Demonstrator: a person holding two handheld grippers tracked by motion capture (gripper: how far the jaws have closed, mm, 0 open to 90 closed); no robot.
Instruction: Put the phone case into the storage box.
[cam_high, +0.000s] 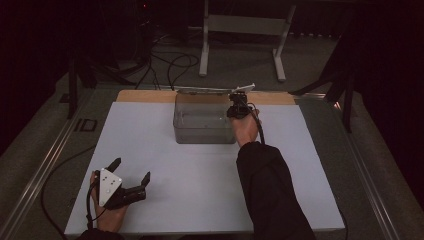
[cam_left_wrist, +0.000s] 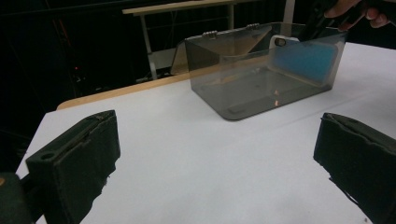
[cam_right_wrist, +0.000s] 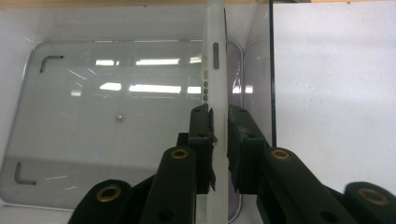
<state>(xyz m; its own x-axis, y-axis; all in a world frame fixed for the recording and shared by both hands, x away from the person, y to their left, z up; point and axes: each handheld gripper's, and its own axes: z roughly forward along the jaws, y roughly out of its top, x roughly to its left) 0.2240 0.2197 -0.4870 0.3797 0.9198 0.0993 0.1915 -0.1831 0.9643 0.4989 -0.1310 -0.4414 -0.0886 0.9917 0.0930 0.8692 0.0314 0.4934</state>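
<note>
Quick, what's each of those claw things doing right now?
Left gripper: open, holding nothing.
Right gripper: shut on the phone, held on edge inside the clear box.

Glossy clear plastic box (cam_high: 204, 125); smooth white phone (cam_right_wrist: 215, 70); matt white tabletop (cam_high: 200, 190).

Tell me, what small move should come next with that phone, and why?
Probably lower it a little further: the right gripper is shut on the phone, held on edge inside the clear box near its right wall, seemingly above the floor.
</note>
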